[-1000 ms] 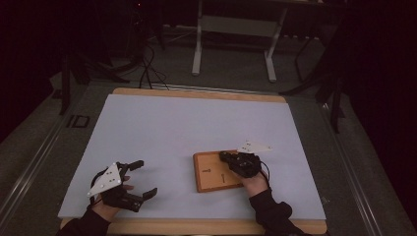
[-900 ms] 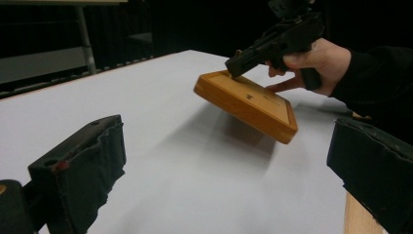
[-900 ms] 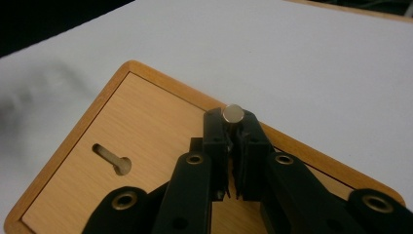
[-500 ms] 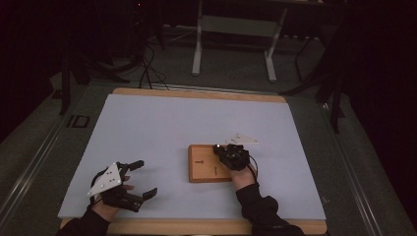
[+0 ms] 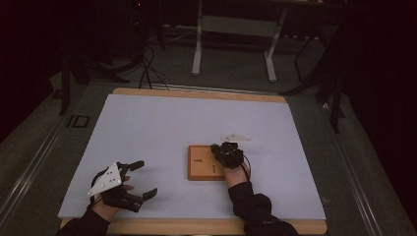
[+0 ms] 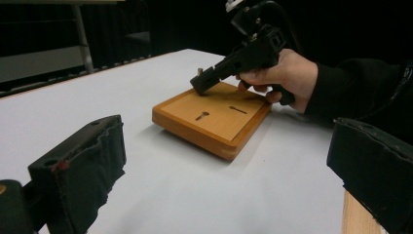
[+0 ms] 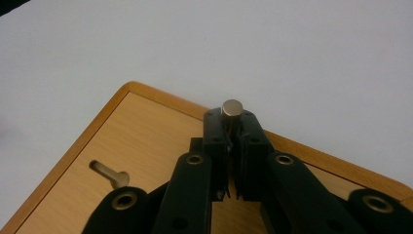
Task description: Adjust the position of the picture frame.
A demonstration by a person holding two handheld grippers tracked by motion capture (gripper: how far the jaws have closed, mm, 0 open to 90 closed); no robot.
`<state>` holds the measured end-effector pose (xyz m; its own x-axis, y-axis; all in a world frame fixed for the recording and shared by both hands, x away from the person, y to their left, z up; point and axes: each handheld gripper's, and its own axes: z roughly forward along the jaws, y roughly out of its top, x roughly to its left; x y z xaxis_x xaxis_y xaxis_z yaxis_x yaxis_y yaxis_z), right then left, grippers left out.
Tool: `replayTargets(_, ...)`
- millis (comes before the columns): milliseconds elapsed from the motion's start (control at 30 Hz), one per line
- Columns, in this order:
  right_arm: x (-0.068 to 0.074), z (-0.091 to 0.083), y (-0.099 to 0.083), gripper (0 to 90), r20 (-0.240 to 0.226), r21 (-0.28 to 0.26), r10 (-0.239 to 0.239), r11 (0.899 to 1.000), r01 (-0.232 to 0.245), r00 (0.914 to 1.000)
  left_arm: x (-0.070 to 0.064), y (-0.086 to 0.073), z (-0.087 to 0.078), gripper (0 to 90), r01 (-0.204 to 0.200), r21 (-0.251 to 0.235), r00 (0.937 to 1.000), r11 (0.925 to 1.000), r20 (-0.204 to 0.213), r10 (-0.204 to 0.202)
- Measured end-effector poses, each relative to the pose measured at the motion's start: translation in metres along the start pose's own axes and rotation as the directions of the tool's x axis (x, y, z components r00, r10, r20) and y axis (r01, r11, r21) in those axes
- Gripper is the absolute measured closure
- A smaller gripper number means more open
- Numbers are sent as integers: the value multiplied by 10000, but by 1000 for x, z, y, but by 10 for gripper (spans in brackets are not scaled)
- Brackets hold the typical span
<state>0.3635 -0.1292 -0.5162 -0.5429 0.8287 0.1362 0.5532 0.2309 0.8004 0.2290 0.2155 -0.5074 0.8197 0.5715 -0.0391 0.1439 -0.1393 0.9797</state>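
Observation:
A small wooden board (image 5: 201, 162) lies on the white table cover, right of centre. Its top has a keyhole-shaped slot (image 6: 202, 115) and a thinner slot (image 6: 237, 109). My right gripper (image 5: 216, 150) reaches over the board's far right part, shut on a short metal peg (image 7: 232, 108). The peg stands upright between the jaw tips near the board's rim (image 7: 146, 97). The keyhole slot (image 7: 109, 174) lies to the left of the jaws. My left gripper (image 5: 144, 178) rests open near the table's front left, with nothing between its wide-spread jaws.
The white cover (image 5: 196, 118) spans a wood-edged table (image 5: 196, 92). Beyond the far edge stand a metal frame (image 5: 233, 44) and cables (image 5: 147, 64) on a dark floor.
My right gripper has moved left and farther across the board, from its right edge to its far part. The board has shifted slightly left. The left gripper has stayed still.

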Motion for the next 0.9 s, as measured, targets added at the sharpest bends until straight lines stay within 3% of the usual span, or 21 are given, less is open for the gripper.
replayTargets(133,-1,6,1,854,317,220,128,9997,-135,9994,0,0,0,11,-10,20,10000,10000,13,10)
replayTargets(433,1,10,2,853,572,483,152,9987,-179,9983,-1,0,0,11,-35,8,10000,10000,22,35)
replayTargets(700,-2,10,3,836,310,513,149,9986,-165,9994,-1,0,0,11,-22,62,10000,10000,46,22)
replayTargets(733,-1,7,3,746,183,282,1,9996,-6,9998,-1,0,0,12,-22,56,10000,10000,46,22)
replayTargets(900,0,0,5,704,-69,144,-354,9993,355,9994,-1,0,0,12,-2,46,10000,10000,52,2)
